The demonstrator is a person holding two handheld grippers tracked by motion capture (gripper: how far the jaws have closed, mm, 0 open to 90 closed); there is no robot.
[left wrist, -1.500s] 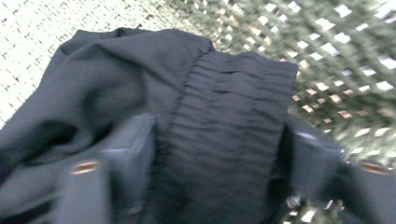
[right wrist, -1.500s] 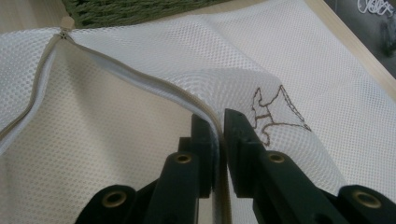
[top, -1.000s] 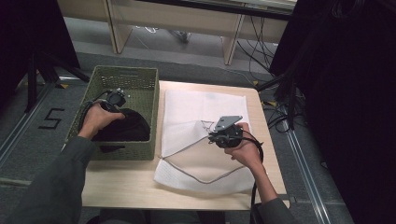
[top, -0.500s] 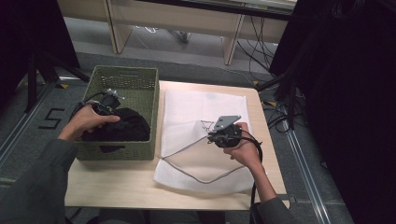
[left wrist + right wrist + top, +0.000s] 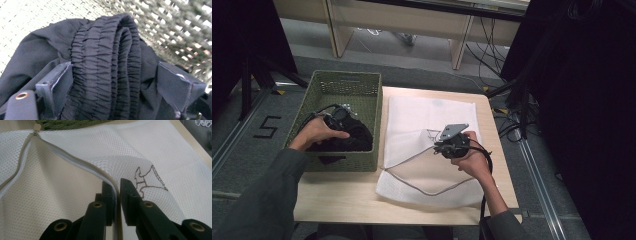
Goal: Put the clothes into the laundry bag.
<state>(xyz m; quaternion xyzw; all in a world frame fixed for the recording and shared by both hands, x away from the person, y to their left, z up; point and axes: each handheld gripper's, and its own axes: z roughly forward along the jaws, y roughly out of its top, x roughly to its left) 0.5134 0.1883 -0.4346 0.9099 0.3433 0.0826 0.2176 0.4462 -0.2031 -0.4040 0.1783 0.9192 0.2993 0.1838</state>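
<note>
At left, we see the green basket (image 5: 307,150) standing on the bench (image 5: 337,200) with the black garment (image 5: 349,139) heaped inside it; the left gripper (image 5: 343,111) sits over the heap, and its fingers (image 5: 58,80) have just been opening, so they now stand wide to either side of the gathered elastic band (image 5: 107,62) without pressing it. For a sound pick-up, we would sink them deeper so the whole ridge of folds lies between the pads, then close (a shallow bite would likely catch one layer and let the rest drag). At centre lies the white mesh laundry bag (image 5: 427,115), flat beside the basket, zipper (image 5: 75,161) undone. At right, the right gripper (image 5: 445,145) has its fingers (image 5: 130,192) pinched on the upper zipper edge, raising it slightly; we judge it should hold that lip higher and steady, keeping the mouth wide for the garment.
</note>
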